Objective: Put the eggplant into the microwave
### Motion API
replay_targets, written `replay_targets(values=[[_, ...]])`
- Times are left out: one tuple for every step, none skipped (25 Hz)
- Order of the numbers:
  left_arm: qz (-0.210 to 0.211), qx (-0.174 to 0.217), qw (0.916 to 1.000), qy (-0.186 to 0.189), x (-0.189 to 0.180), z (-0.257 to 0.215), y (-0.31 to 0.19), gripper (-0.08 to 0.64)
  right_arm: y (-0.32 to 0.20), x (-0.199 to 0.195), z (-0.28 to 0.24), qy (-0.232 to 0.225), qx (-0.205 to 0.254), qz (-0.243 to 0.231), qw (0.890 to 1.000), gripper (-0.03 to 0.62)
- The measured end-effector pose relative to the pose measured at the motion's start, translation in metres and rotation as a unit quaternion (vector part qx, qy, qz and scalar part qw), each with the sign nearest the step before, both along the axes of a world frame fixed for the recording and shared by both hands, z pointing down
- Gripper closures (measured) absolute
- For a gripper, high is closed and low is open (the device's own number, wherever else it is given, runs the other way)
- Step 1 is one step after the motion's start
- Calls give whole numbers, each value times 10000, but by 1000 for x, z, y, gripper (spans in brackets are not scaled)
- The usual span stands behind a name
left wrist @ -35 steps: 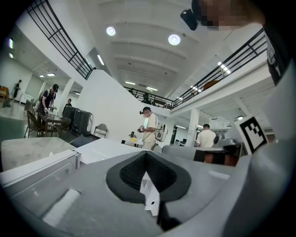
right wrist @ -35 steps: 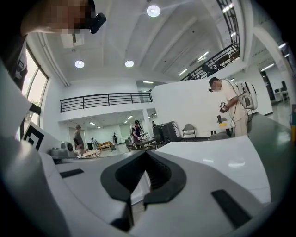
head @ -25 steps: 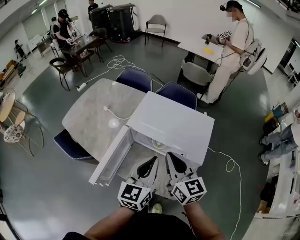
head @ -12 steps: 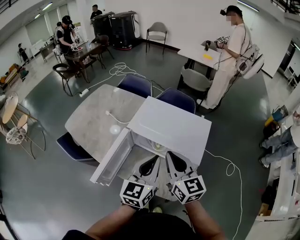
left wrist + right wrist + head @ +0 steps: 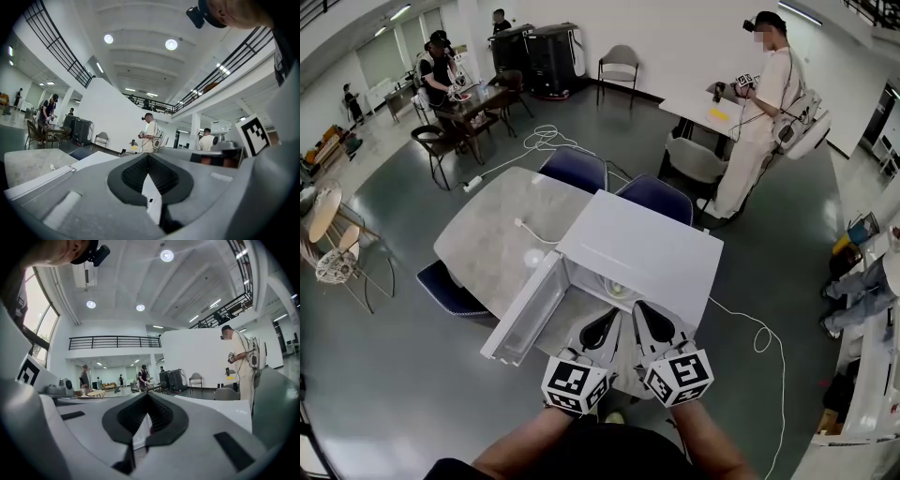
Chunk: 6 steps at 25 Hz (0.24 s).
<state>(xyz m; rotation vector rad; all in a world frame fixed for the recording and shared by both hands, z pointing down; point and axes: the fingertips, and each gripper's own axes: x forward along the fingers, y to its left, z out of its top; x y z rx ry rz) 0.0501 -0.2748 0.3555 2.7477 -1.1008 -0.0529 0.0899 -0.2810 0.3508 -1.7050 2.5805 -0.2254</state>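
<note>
Two grippers hover side by side just before the open microwave (image 5: 647,251), on its table. The left gripper (image 5: 603,328) and right gripper (image 5: 645,319) each have their jaws pressed together on nothing. The door (image 5: 525,314) hangs wide to the left, probably to leave the cavity (image 5: 614,287) free for loading. No eggplant shows in any view; whether it lies inside, I cannot tell.

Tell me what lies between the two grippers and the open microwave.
Only a short strip of bare table, seen in the head view, separates the left gripper and right gripper from the microwave and its open front. Nothing rests on it.
</note>
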Motion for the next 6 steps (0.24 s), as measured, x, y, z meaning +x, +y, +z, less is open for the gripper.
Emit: replay_targets(values=[[-2, 9, 10000, -1, 0, 0, 1, 551, 1, 0, 1, 4, 5, -4, 10000, 591], [-2, 21, 10000, 1, 1, 0, 1, 551, 1, 0, 1, 10, 12, -4, 10000, 591], [0, 38, 10000, 6, 1, 0, 1, 551, 1, 1, 1, 19, 25, -1, 10000, 591], [3, 59, 10000, 13, 2, 0, 1, 552, 1, 1, 0, 29, 44, 2, 10000, 591], [6, 82, 10000, 21, 3, -1, 1, 551, 0, 2, -1, 40, 69, 6, 10000, 591], [10, 108, 9999, 29, 4, -2, 0, 552, 0, 2, -2, 51, 96, 9, 9999, 591]])
